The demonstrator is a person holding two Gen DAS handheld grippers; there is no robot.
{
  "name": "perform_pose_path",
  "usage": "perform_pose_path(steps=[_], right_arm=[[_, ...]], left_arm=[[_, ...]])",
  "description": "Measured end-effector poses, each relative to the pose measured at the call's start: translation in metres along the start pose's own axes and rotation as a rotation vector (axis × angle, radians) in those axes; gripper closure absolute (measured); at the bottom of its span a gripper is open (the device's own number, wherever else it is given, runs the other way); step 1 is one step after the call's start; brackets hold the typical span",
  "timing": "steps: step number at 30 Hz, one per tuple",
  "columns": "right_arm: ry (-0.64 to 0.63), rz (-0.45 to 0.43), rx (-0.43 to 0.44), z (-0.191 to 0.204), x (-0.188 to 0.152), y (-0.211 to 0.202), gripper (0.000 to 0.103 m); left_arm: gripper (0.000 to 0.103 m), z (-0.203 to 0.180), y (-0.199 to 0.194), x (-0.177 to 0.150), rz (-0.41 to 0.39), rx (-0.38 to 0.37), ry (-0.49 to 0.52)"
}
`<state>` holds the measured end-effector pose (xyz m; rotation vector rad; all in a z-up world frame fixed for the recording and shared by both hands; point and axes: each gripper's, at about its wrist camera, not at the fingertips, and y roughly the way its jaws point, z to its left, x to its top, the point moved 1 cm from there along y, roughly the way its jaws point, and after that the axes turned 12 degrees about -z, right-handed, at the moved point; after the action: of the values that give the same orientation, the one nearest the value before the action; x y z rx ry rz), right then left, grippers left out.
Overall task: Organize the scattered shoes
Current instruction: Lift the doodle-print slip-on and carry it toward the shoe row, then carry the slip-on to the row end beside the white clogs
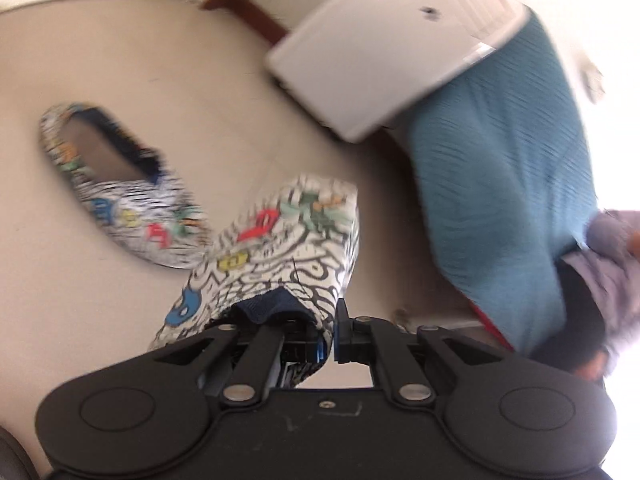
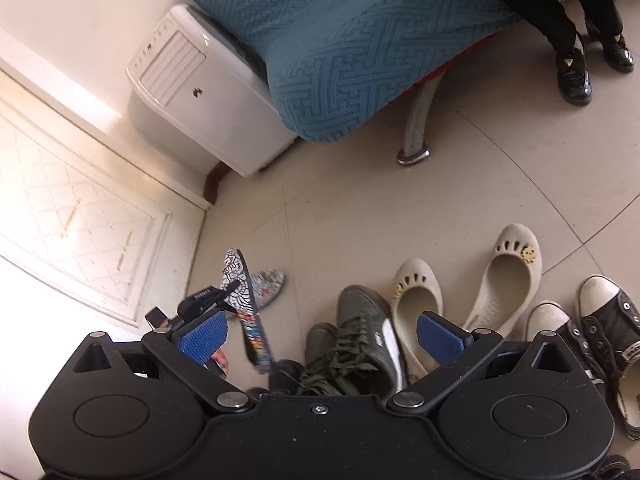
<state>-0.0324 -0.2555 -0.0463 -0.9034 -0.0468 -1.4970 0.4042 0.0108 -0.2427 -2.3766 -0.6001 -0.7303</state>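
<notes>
L gripper (image 1: 328, 346) clenched on patterned slip-on (image 1: 276, 248), held off floor; its mate (image 1: 120, 184) lay nearby. R gripper (image 2: 322, 334) jaws wide, empty, over green sneakers (image 2: 356, 344). Step, prob.: carrying slip-on; next needs setting it beside mate.

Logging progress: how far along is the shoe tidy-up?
Done: green sneakers, cream flats and black sneakers sit in a row. In hand: left tool is shut on one patterned slipper; right tool is open, empty. Left: its mate on the floor, apart from the row.
</notes>
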Motion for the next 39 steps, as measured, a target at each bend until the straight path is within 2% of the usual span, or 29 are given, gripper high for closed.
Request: perform_pose_path(steps=[3, 5, 9, 12, 16, 20, 23, 27, 29, 33, 35, 39], right_arm=[[-0.014, -0.06, 0.031, 0.006, 0.015, -0.017, 0.001], [-0.031, -0.114, 0.053, 0.009, 0.026, -0.032, 0.001], [-0.017, -0.286, 0.121, 0.003, 0.045, -0.068, 0.0], [0.031, -0.341, 0.163, -0.011, 0.051, -0.083, 0.0], [0.1, -0.395, 0.211, -0.033, 0.06, -0.105, 0.0], [0.126, -0.475, 0.247, -0.056, 0.076, -0.127, 0.0], [0.166, -0.508, 0.281, -0.077, 0.089, -0.136, 0.0], [0.23, -0.519, 0.281, -0.111, 0.104, -0.143, 0.0], [0.262, -0.532, 0.272, -0.131, 0.112, -0.148, 0.0], [0.237, -0.555, 0.237, -0.157, 0.125, -0.158, 0.0], [0.229, -0.556, 0.214, -0.167, 0.129, -0.159, 0.0], [0.25, -0.468, 0.152, -0.196, 0.141, -0.141, 0.0]], left_arm=[[0.099, -0.046, -0.009, -0.01, 0.024, -0.055, 0.059], [0.099, -0.079, -0.015, -0.028, 0.066, -0.111, 0.077], [0.099, -0.146, -0.027, -0.063, 0.151, -0.223, 0.115], [0.099, -0.196, -0.035, -0.092, 0.219, -0.305, 0.145], [0.099, -0.261, -0.022, -0.162, 0.36, -0.391, 0.179], [0.099, -0.303, 0.01, -0.23, 0.443, -0.413, 0.141], [0.099, -0.331, 0.043, -0.274, 0.475, -0.398, 0.134], [0.099, -0.354, 0.089, -0.319, 0.494, -0.352, 0.131], [0.098, -0.364, 0.115, -0.344, 0.49, -0.311, 0.152], [0.096, -0.375, 0.155, -0.383, 0.488, -0.228, 0.191], [0.092, -0.378, 0.17, -0.396, 0.501, -0.185, 0.24], [0.09, -0.368, 0.173, -0.396, 0.514, -0.119, 0.261]])
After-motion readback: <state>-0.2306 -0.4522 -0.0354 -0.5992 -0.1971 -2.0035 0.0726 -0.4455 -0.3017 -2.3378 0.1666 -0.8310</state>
